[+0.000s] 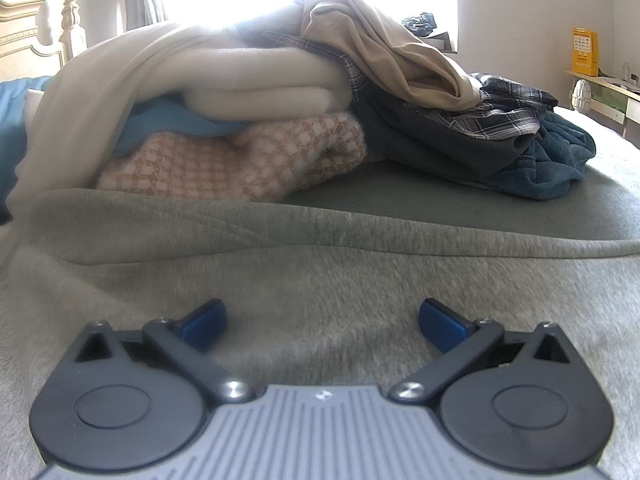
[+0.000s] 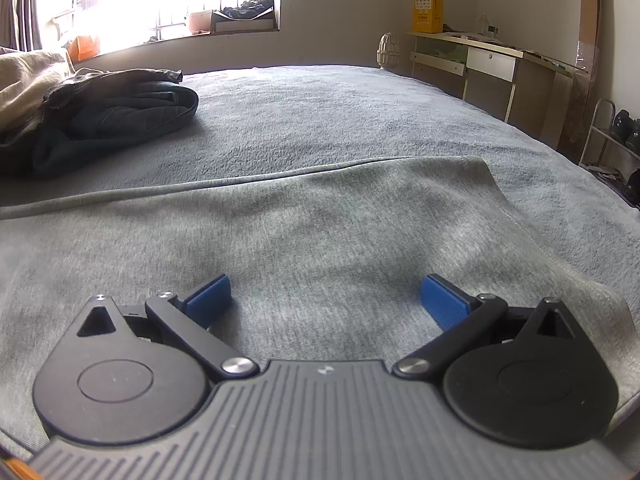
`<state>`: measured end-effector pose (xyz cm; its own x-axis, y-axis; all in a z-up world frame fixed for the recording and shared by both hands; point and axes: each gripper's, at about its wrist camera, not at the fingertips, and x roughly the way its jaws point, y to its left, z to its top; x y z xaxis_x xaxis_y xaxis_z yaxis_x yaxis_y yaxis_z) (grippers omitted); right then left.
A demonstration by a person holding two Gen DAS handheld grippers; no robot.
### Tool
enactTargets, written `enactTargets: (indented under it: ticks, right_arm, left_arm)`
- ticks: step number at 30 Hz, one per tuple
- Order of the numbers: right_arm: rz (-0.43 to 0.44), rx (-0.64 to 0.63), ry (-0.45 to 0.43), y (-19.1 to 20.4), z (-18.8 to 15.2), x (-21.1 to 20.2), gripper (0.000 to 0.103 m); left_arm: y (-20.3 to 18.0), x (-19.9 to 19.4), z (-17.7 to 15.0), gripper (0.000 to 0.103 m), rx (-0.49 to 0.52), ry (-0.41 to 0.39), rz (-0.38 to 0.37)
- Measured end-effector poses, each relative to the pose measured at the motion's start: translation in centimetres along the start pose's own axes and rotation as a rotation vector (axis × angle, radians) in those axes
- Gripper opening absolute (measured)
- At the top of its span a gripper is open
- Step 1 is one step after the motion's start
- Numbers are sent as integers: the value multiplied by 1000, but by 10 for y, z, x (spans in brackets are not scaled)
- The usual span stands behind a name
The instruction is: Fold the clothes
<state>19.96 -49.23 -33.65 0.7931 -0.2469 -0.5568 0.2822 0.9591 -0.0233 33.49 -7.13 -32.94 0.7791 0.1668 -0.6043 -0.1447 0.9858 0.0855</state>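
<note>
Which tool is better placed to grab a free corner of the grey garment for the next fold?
Probably right. The right tool, open, faces the grey garment with its far corner exposed; the open left tool sees only mid-cloth.

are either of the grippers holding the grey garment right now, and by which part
Nothing is held. The left gripper and the right gripper both have their jaws open above the grey garment, with no fabric between the pads.

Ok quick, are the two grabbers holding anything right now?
Left gripper: open, holding nothing, over the grey garment.
Right gripper: open, holding nothing.
</note>
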Motion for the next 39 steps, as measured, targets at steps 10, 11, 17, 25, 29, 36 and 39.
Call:
enactTargets:
  ticks: [10,11,17,25,29,36,39]
  right_arm:
    - [2,0,1,0,1,0,102]
    - [2,1,1,0,1,0,102]
    - [1,0,0,1,1,0,102]
    - [-1,0,0,1,1,0,102]
    - [0,1,0,1,1,0,102]
    - [-1,-2,-1,0,1,1,102]
    - [-1,-2,-1,0,0,1,102]
  left_arm:
    - [0,0,0,103,2,-1,-4]
    - [0,0,0,103,2,-1,-4]
    - [0,0,0,103,2,-2,-6]
    - [0,0,0,103,3,-2,-9]
    - [0,0,-1,103,4,-2,-9]
    - [1,1,0,103,4,-1,-11]
    - [1,1,0,103,4,-1,-11]
